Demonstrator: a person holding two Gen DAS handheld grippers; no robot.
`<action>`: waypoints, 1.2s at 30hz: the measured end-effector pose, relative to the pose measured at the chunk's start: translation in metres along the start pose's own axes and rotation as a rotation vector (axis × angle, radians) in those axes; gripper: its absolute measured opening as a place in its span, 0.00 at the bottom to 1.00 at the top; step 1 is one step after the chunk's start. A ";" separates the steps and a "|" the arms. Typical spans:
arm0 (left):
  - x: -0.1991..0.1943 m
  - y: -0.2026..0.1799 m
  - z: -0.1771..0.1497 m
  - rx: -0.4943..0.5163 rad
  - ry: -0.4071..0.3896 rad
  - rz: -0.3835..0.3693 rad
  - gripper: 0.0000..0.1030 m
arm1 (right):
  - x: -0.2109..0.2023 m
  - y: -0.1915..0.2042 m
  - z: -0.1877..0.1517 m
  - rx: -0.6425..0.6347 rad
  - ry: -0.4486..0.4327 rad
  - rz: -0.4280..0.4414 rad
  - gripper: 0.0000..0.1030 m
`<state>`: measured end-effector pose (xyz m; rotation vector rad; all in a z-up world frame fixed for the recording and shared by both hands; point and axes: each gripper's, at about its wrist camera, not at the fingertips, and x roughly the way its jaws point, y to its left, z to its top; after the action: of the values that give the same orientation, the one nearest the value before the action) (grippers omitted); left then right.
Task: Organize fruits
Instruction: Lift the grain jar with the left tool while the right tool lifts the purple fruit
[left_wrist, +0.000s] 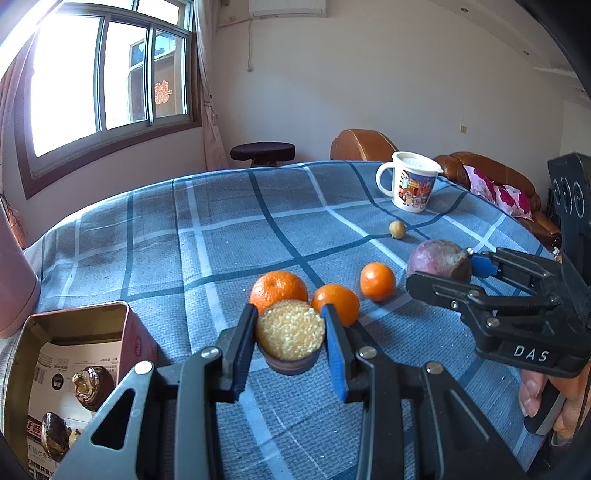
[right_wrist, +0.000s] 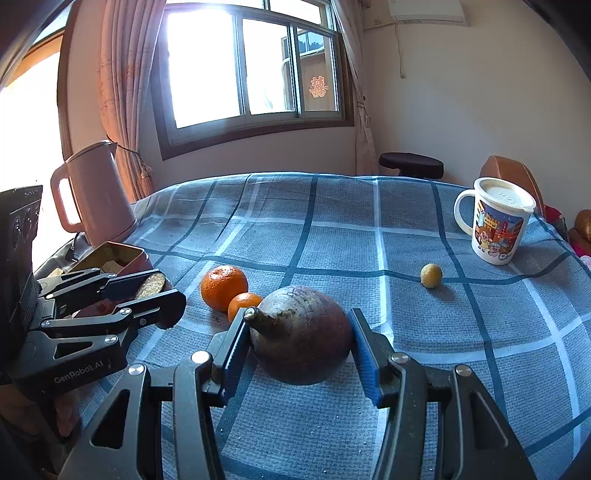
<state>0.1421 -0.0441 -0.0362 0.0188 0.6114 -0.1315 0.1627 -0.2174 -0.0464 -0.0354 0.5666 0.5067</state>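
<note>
The left hand-held gripper (left_wrist: 290, 341) pinches a half fruit (left_wrist: 290, 330), cut face toward the camera. The open tin (left_wrist: 79, 314) sits just to its lower left in the left view. The right hand-held gripper (right_wrist: 301, 343) clamps a purple fruit (right_wrist: 301, 334), farther from the tin.

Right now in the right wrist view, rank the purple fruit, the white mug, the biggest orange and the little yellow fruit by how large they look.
1. purple fruit, though it is nearest the camera
2. white mug
3. biggest orange
4. little yellow fruit
</note>
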 end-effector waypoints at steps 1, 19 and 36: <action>-0.001 0.000 0.000 0.000 -0.004 0.002 0.36 | -0.001 0.000 0.000 -0.001 -0.004 0.000 0.52; -0.013 0.001 -0.002 -0.007 -0.067 0.027 0.36 | -0.013 0.001 -0.001 -0.017 -0.076 -0.002 0.52; -0.024 -0.001 -0.003 -0.001 -0.123 0.044 0.36 | -0.025 0.004 -0.003 -0.034 -0.136 -0.008 0.52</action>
<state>0.1210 -0.0417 -0.0247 0.0233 0.4883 -0.0886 0.1415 -0.2251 -0.0353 -0.0350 0.4247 0.5066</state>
